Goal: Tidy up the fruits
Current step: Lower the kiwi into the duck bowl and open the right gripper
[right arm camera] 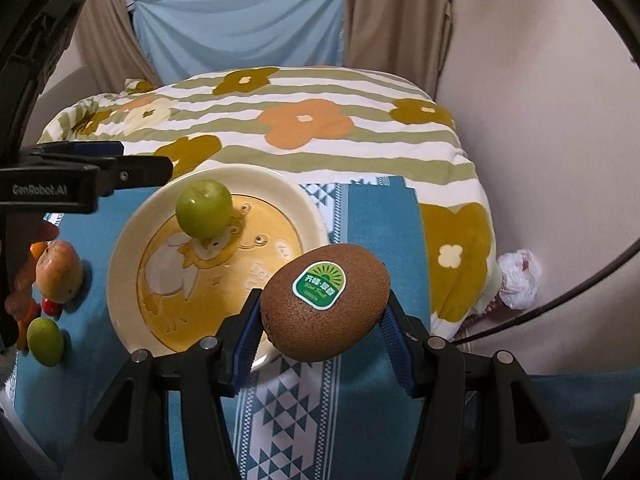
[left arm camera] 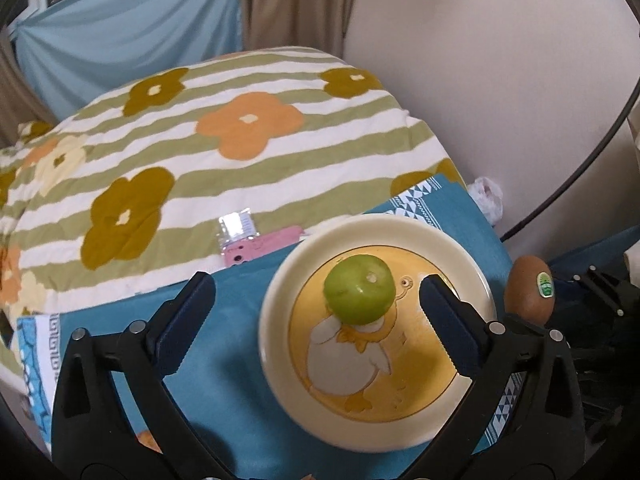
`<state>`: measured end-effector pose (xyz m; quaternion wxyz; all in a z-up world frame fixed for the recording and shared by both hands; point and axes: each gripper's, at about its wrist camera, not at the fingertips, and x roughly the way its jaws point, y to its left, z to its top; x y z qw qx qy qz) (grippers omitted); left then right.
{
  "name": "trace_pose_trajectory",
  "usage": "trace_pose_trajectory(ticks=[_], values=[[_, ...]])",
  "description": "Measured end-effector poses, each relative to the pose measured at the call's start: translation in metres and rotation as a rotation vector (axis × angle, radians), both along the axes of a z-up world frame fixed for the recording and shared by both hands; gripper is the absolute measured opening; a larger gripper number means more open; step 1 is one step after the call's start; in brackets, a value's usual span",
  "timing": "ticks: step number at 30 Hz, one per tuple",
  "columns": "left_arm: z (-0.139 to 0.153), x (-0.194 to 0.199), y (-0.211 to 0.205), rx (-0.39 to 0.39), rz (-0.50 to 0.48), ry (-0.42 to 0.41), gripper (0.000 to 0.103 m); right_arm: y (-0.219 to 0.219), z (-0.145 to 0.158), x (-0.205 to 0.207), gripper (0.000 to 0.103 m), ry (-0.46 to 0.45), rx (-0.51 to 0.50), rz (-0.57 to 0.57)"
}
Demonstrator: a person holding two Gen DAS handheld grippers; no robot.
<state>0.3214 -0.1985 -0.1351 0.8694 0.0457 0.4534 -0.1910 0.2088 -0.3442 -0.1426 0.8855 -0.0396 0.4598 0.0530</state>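
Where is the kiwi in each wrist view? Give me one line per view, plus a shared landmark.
Left wrist view: the kiwi sits at the right edge, just beyond the plate.
Right wrist view: the kiwi is low at centre, gripped in the right tongs.
Shared landmark: the green fruit on the duck-printed plate.

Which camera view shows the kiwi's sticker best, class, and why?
The right wrist view: the kiwi fills the centre, gripped by the right tool, its sticker facing the lens. The left wrist view shows it only small at the right edge, sticker angled.
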Motion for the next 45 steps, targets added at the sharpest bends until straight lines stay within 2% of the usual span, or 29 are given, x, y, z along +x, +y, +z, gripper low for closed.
trace_pose_trajectory(ticks=[5,16,26,27,28,30,38,45], values=[[0.003,-0.01,0.021,-0.004,0.058,0.009,0.103,0.015,-0.004,0.01,0.052,-0.002,-0.015,0.069],[-0.002,-0.025,0.061,0.002,0.153,0.025,0.103,0.042,-0.033,0.042,0.052,0.021,-0.054,0.212],[-0.01,-0.027,0.077,-0.011,0.208,0.045,0.103,0.053,-0.043,0.056,0.054,0.035,-0.079,0.248],[-0.011,-0.028,0.078,-0.012,0.212,0.046,0.103,0.052,-0.041,0.055,0.063,0.019,-0.071,0.244],[-0.01,-0.029,0.077,-0.011,0.213,0.047,0.103,0.051,-0.039,0.054,0.084,0.009,-0.065,0.242],[-0.01,-0.03,0.077,-0.009,0.216,0.047,0.103,0.049,-0.033,0.053,0.103,-0.008,-0.04,0.245],[-0.002,-0.038,0.072,0.008,0.229,0.031,0.103,0.045,-0.021,0.045,0.103,-0.016,-0.027,0.233],[0.021,-0.058,0.071,-0.001,0.254,-0.011,0.103,0.041,0.003,0.026,0.103,-0.041,-0.008,0.234]])
